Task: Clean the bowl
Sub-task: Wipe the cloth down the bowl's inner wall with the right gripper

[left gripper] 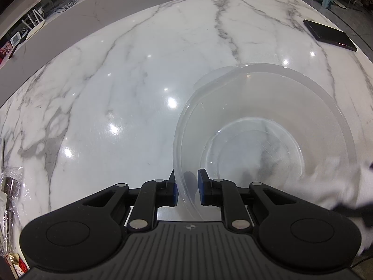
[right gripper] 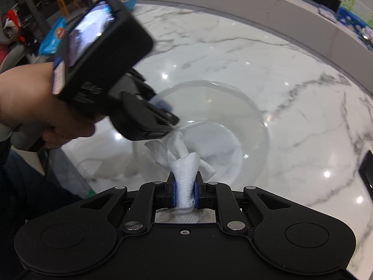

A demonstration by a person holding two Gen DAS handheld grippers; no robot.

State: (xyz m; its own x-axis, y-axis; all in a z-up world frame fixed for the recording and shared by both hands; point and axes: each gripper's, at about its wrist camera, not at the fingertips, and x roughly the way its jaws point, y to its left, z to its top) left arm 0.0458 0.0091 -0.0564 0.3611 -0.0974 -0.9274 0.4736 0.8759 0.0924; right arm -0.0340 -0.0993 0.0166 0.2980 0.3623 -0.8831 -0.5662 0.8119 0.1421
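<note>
A clear plastic bowl stands on the white marble table. My left gripper is shut on the bowl's near rim, one pad inside and one outside. In the right wrist view the bowl lies ahead, with the left gripper clamped on its left rim. My right gripper is shut on a bunched white paper towel, held at the bowl's near rim and reaching into it. The towel shows blurred at the right edge of the left wrist view.
A black phone or tablet lies at the far right of the table. A plastic-wrapped item sits at the left edge. A dark object lies at the right edge of the right wrist view. A raised grey counter runs behind the table.
</note>
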